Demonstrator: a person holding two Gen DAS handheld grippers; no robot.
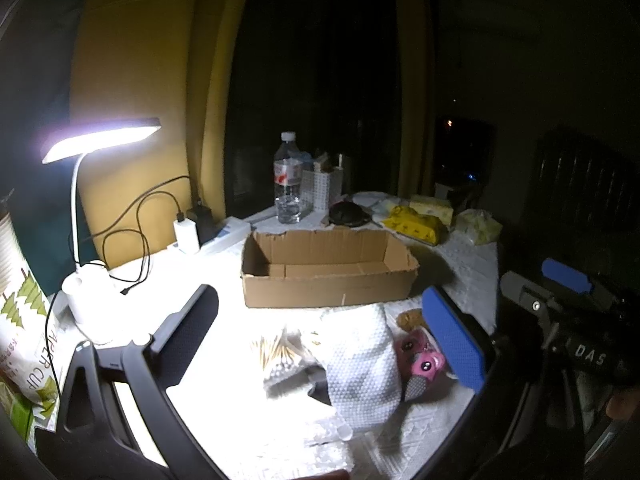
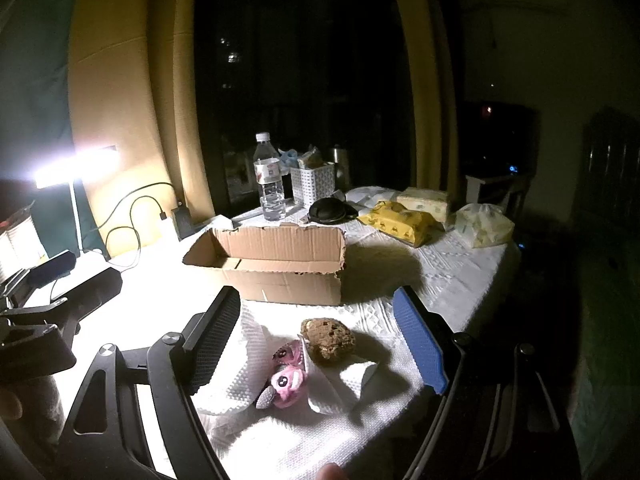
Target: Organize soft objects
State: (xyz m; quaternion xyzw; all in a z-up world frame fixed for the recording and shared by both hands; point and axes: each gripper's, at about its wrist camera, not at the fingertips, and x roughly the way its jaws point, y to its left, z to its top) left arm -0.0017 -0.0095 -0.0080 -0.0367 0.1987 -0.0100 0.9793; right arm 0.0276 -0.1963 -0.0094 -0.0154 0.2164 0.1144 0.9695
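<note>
An open, empty cardboard box (image 1: pixel 328 268) stands mid-table; it also shows in the right wrist view (image 2: pixel 276 264). In front of it lie a white quilted cloth (image 1: pixel 360 356), a bag of cotton swabs (image 1: pixel 280 356), a pink plush toy (image 2: pixel 286 380) and a brown sponge (image 2: pixel 328 338). My left gripper (image 1: pixel 324 336) is open above the cloth and swabs. My right gripper (image 2: pixel 320 344) is open above the plush toy and sponge, touching neither. The right gripper shows at the right of the left wrist view (image 1: pixel 560 292).
A lit desk lamp (image 1: pixel 100 140) and cables stand at the left. A water bottle (image 2: pixel 270 180), a white basket (image 2: pixel 314 184), a black round object (image 2: pixel 330 210) and yellow tissue packs (image 2: pixel 400 220) lie behind the box. The table edge drops off at the right.
</note>
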